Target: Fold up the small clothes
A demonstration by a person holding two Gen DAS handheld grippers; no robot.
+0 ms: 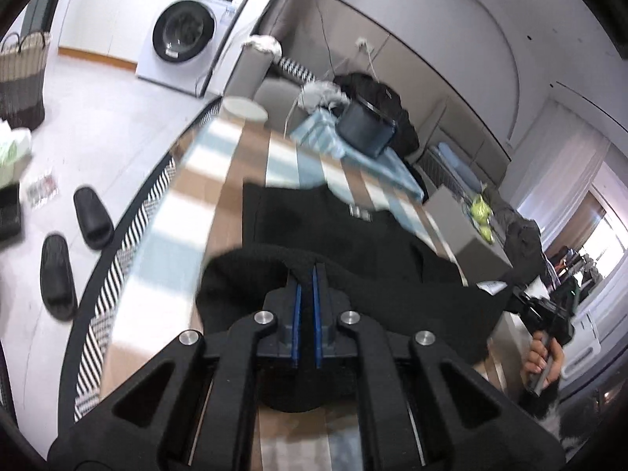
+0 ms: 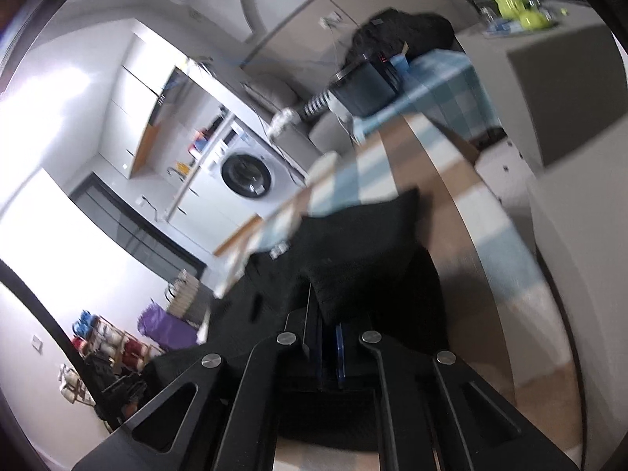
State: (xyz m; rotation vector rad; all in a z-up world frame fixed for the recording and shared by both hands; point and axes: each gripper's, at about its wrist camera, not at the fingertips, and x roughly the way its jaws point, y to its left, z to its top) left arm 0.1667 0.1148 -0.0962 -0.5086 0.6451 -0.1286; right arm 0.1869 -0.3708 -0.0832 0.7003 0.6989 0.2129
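Observation:
A small black garment lies on the checked tablecloth, with a small white label near its far edge. My left gripper is shut on a raised fold of the black garment's near edge. In the right wrist view the same black garment is bunched and lifted, and my right gripper is shut on its cloth; the fingertips are buried in the fabric. The right gripper also shows in the left wrist view, held by a hand at the garment's right end.
A dark blue box and a black bag sit at the table's far end on a blue checked cloth. A white plate lies at the far left edge. Two black slippers, a basket and a washing machine stand on the floor left.

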